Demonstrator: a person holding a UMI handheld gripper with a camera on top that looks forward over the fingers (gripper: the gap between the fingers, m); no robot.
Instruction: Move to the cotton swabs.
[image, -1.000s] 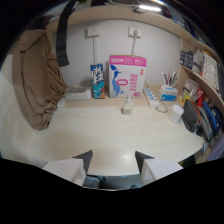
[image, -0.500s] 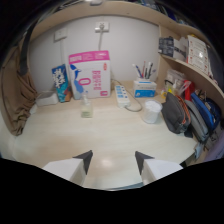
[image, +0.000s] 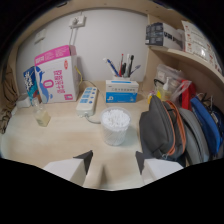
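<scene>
Since half a second ago the view has swung right and closed in, so the cotton swabs (image: 115, 125) now stand just ahead of the tongs (image: 114, 161) instead of off to the side. The tongs are spread wide and hold nothing. Right of the tub lies a grey pouch (image: 159, 131); behind it, a power strip (image: 87, 100) and a blue-and-white box (image: 122, 90); left across the table (image: 65, 142), a pink box (image: 56, 73).

Pink box (image: 56, 73) and power strip (image: 87, 99) by the wall, grey bag (image: 157, 130) alongside
</scene>
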